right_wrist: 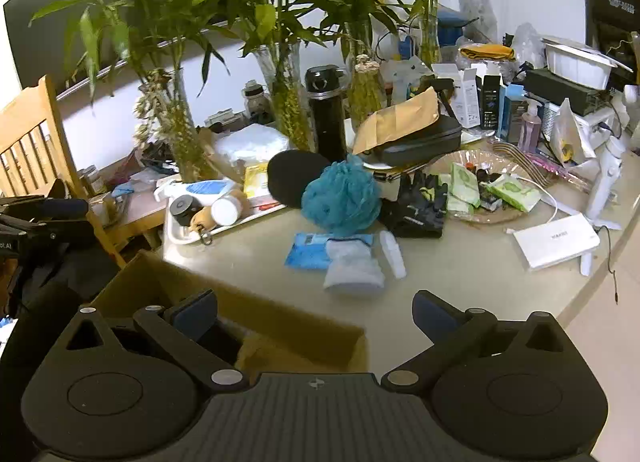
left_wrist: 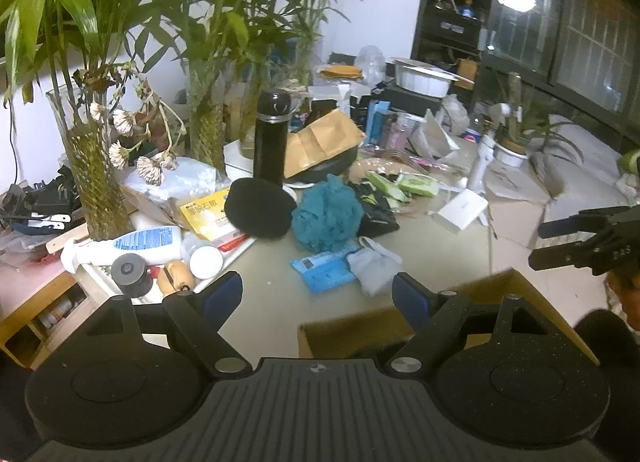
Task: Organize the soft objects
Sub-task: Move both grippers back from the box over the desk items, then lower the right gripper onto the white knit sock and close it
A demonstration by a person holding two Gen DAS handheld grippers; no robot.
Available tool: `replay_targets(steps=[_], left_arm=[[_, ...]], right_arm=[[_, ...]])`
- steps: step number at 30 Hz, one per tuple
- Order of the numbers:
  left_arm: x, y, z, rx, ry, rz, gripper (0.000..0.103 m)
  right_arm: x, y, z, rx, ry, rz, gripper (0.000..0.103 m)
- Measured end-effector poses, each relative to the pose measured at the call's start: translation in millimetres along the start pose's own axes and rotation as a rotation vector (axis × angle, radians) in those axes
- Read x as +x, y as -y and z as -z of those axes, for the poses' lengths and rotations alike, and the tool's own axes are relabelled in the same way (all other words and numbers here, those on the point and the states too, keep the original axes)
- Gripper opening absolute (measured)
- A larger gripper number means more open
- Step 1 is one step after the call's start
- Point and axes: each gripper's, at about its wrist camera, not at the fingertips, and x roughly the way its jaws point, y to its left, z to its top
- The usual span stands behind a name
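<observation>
We find a cluttered table (right_wrist: 460, 274), its far side crowded with tall green plants (left_wrist: 224, 14) in glass vases. At the near edge stands an open cardboard box (right_wrist: 256, 322), below and just in front of both grippers. The left gripper (left_wrist: 318, 296) has its jaws spread wide with nothing between them. The right gripper (right_wrist: 316, 310) is likewise released and empty, its pads well apart above the box rim.

The soft things lie together at the middle of the table. We note a black round cushion (right_wrist: 294, 176) touching a teal bath sponge (right_wrist: 340, 194) on its right. Black gloves (right_wrist: 420, 206) lie just right of the sponge. In front of the sponge, nearer the box, a light blue folded cloth (right_wrist: 352, 262) rests partly on a blue packet (right_wrist: 308, 250). A black flask (right_wrist: 326, 114) stands upright behind the cushion.
</observation>
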Motion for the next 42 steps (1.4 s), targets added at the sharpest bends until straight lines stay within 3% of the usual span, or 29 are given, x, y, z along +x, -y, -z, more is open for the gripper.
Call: replay_targets(steps=[8,24,42], left_arm=[[20.7,-2.7,-17.0,0.044,0.039,-0.038,0.083],[51.2,-13.7,-13.8,0.144,0.046,-0.010,0.083],[97.7,-39.4,-10.9,0.122,0.013,-0.012,0.083]], right_arm=[[27.8,27.2,-22.0,0.011,-0.009,0.002,0.103],[69.9,40.4,-31.3,-0.066,-0.053,-0.061,0.103],[149.8,81.0,-24.5,-0.039,-0.127,-0.145,0.096]])
